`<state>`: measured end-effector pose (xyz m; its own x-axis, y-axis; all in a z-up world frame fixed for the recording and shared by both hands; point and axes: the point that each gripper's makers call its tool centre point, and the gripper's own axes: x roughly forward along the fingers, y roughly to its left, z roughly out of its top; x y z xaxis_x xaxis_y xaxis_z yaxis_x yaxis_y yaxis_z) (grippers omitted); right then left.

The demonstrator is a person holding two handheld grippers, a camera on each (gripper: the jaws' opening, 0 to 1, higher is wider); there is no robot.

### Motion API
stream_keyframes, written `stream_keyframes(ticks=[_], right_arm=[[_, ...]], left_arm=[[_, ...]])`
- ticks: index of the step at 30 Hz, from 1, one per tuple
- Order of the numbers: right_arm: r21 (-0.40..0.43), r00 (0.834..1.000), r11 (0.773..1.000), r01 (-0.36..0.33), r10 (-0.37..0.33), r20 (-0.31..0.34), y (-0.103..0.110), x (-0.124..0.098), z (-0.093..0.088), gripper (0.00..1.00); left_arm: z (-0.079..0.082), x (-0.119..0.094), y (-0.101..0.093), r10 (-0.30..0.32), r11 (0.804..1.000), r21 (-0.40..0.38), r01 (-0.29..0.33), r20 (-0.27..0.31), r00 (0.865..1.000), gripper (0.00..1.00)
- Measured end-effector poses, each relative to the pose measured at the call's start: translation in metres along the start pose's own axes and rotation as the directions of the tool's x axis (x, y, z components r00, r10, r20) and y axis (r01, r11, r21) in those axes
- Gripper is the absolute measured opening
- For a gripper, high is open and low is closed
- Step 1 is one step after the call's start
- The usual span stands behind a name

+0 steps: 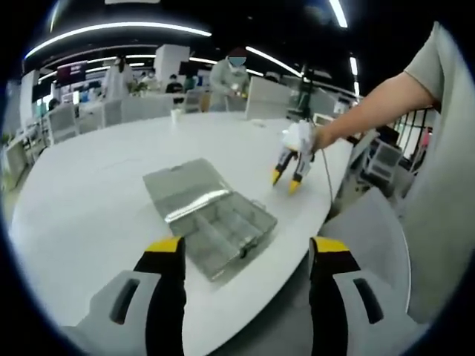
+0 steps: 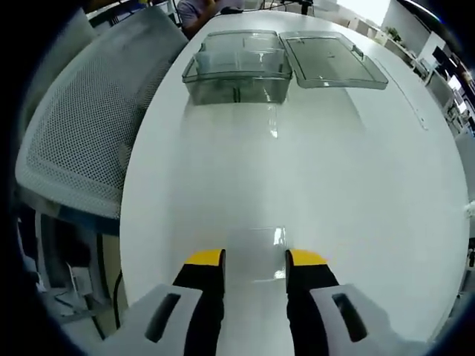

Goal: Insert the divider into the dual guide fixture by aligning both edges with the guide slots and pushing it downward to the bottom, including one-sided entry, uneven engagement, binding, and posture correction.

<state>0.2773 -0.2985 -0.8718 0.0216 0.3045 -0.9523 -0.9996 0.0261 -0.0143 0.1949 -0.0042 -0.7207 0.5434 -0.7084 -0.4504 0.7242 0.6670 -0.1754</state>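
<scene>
In the left gripper view, the left claw [image 1: 247, 248] rises from the bottom edge with its yellow-tipped jaws spread wide and nothing between them. Just beyond the tips, toward 12 o'clock, a clear plastic compartment box [image 1: 223, 233] sits near the rim of the white bench [image 1: 89, 193], its hinged lid [image 1: 178, 185] folded flat open on the far side. At about 2 o'clock the right claw [image 1: 288, 180] hangs tips-down over the bench, held by a person's hand [image 1: 320, 139] — its jaws are slightly parted and hold nothing. A grey mesh chair [image 1: 371, 237] stands off the bench edge at 4 o'clock.

In the right gripper view, the right claw [image 2: 254, 258] shows its jaws apart, hovering over a thin clear divider [image 2: 260, 254] lying flat on the bench [image 2: 371, 185] between the tips; whether they touch it cannot be told. The compartment box [image 2: 237, 70] stands well apart at 12 o'clock, its lid [image 2: 330, 59] spread open beside it toward 1 o'clock. The mesh chair [image 2: 82, 126] lies at 9 o'clock.
</scene>
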Motion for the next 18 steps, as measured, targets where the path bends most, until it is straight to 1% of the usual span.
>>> stream_keyframes(ticks=[2,4,6,14,18], right_arm=[[-0.006,1.000,1.000,0.004,-0.004,0.002,0.0001,-0.0006,0.0006,0.28],[0.012,1.000,1.000,0.005,-0.005,0.002,0.0015,-0.0010,0.0012,0.28],[0.012,1.000,1.000,0.010,-0.010,-0.004,0.0009,-0.0009,-0.0001,0.28],[0.020,1.000,1.000,0.024,-0.024,0.003,0.0026,-0.0039,0.0042,0.27],[0.022,1.000,1.000,0.021,-0.021,0.006,0.0066,-0.0054,0.0054,0.27]], left_arm=[[-0.0001,-0.0002,-0.0005,-0.001,1.000,-0.006,0.001,0.004,1.000,0.66],[-0.0002,-0.0003,-0.0018,-0.002,1.000,-0.007,0.002,0.005,1.000,0.66],[0.0000,-0.0001,-0.0031,-0.003,1.000,-0.007,0.003,0.005,1.000,0.66],[0.0031,0.0017,-0.0072,-0.008,1.000,-0.005,0.008,0.014,1.000,0.66],[0.0032,0.0025,-0.0088,-0.011,1.000,-0.005,0.011,0.015,1.000,0.66]])
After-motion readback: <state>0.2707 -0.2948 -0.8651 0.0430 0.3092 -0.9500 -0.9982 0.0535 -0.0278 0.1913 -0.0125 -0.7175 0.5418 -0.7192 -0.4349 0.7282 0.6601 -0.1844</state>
